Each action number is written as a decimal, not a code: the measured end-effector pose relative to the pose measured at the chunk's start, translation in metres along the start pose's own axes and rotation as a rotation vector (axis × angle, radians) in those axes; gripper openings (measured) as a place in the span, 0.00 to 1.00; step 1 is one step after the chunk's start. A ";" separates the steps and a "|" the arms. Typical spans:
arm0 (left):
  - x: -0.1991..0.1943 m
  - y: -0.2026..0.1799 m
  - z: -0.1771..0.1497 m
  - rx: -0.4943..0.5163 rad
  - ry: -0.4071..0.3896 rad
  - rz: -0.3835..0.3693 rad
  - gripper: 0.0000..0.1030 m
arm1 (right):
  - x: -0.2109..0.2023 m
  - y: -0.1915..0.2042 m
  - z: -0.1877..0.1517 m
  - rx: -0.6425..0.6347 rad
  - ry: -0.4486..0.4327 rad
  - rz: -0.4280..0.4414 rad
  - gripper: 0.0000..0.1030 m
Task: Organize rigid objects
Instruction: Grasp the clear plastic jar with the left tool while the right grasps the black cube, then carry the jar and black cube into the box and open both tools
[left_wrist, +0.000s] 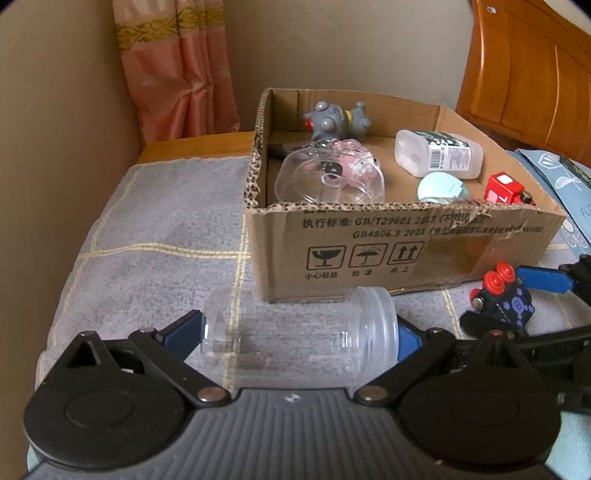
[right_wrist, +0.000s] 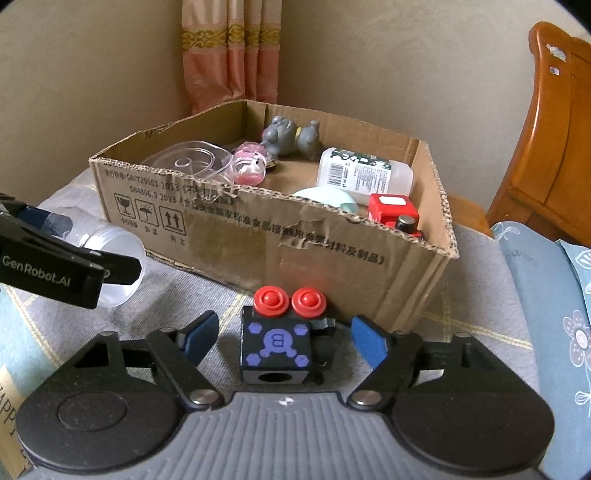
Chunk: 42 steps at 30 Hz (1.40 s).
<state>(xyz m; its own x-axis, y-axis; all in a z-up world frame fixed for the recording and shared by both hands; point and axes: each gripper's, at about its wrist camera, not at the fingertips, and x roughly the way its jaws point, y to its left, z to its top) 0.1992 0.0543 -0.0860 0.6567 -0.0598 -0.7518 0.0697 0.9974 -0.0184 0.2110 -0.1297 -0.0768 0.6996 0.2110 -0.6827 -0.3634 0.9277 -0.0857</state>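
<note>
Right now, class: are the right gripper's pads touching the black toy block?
Apart. The right wrist view shows grey cloth between each blue pad and the black toy block.

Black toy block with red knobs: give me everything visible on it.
The black toy block looks like painted wood, with purple hexagon print around a "B", two red knobs on top and a round hole low in its near face. It stands upright on the grey cloth between the right gripper fingers, gaps showing either side.

1. Plain beige walls (left_wrist: 332, 44) meet in a corner.
2. A pink curtain (left_wrist: 177, 74) with a gold patterned band hangs there.
3. Orange-brown wooden furniture (left_wrist: 528, 66) stands at the right.
4. Soft daylight fills the room.
</note>
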 end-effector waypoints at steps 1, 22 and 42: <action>0.000 0.000 0.000 0.002 0.003 0.001 0.96 | 0.000 -0.001 0.000 0.002 0.004 -0.001 0.68; -0.038 0.010 0.006 0.138 0.036 -0.063 0.87 | -0.042 -0.014 -0.001 -0.085 0.026 0.067 0.59; -0.083 -0.013 0.087 0.319 -0.019 -0.169 0.87 | -0.100 -0.028 0.059 -0.128 -0.090 0.151 0.59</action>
<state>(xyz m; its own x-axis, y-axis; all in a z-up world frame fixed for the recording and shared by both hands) 0.2092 0.0427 0.0336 0.6298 -0.2263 -0.7431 0.4070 0.9109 0.0675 0.1873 -0.1582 0.0362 0.6811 0.3766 -0.6279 -0.5393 0.8381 -0.0823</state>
